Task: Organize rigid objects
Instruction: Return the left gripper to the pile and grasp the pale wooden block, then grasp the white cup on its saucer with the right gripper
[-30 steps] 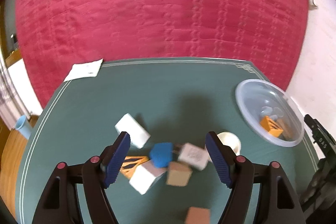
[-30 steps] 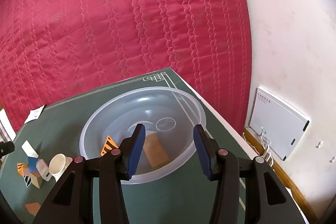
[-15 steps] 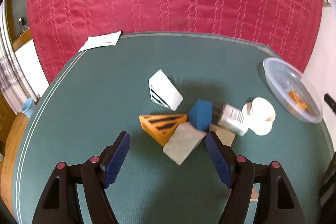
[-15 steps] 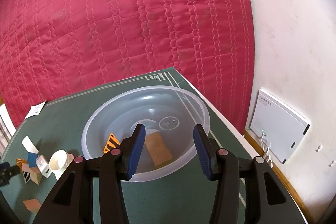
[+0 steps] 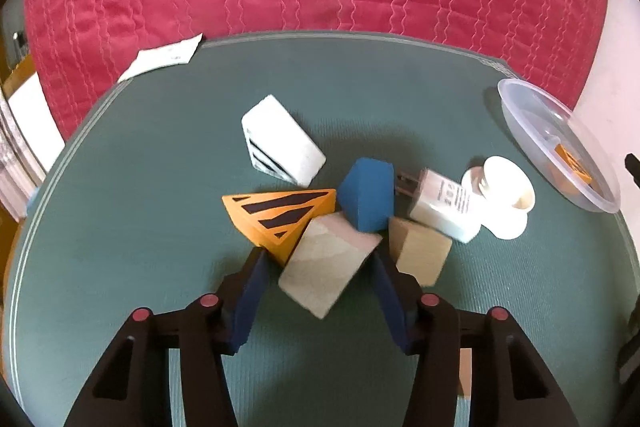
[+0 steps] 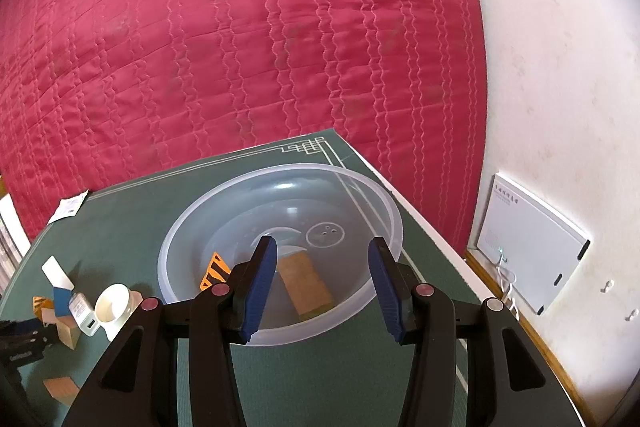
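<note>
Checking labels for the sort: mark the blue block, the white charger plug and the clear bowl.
blue block [image 5: 366, 199]: left wrist view, middle of its blue face.
white charger plug [image 5: 442, 203]: left wrist view, on its printed side.
clear bowl [image 6: 394, 223]: right wrist view, on its far right rim.

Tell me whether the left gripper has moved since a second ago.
Yes. The left gripper has come down toward the green table; its closing jaws now flank the pale block.

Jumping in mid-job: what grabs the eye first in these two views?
The left gripper is closing around a pale block at the near edge of a cluttered pile, beside an orange striped wedge. To the right, the clear bowl already holds pieces, with the right gripper over it.
</note>
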